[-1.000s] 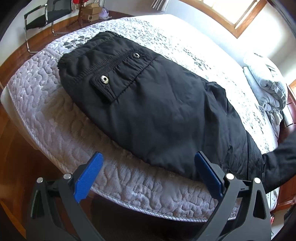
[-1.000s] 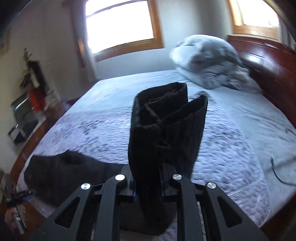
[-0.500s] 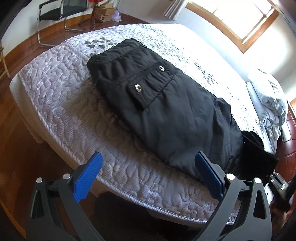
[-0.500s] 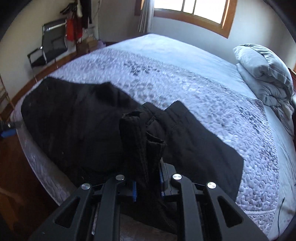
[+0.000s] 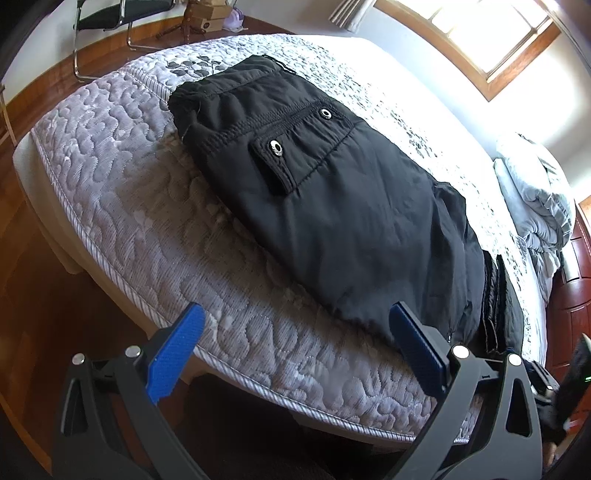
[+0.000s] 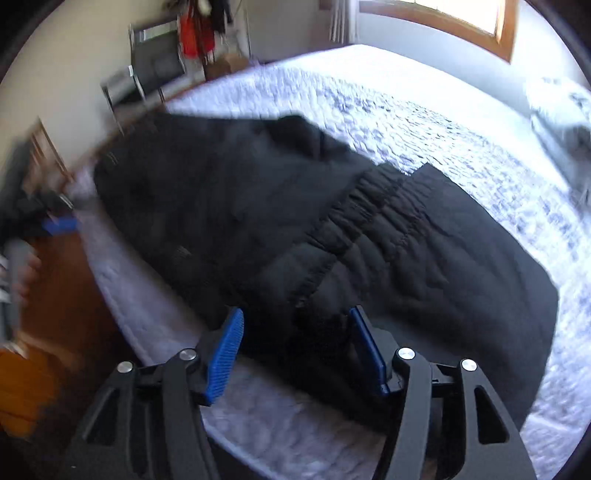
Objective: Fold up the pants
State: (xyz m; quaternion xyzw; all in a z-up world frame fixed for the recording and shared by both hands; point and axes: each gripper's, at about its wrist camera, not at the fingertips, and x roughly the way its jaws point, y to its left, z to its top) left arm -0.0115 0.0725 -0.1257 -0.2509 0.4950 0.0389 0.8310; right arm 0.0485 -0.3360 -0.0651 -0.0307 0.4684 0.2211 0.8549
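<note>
Black padded pants (image 5: 332,206) lie on the quilted mattress (image 5: 122,192), waistband and snap pocket at the far left. In the right wrist view the leg cuffs (image 6: 369,229) lie folded back over the pants (image 6: 221,214). My left gripper (image 5: 295,347) is open and empty, held off the near mattress edge. My right gripper (image 6: 297,347) is open, its jaws apart on either side of the folded cloth near the bed edge, gripping nothing. This view is blurred.
A grey bundled duvet (image 5: 535,199) lies at the head of the bed. A chair (image 5: 122,18) and boxes (image 5: 207,18) stand on the wooden floor beyond the foot. A dark wooden headboard (image 5: 576,273) is at the right.
My right gripper carried the leg ends over the pants, laid them down and opened, letting them go. My left gripper stayed open and shifted slightly.
</note>
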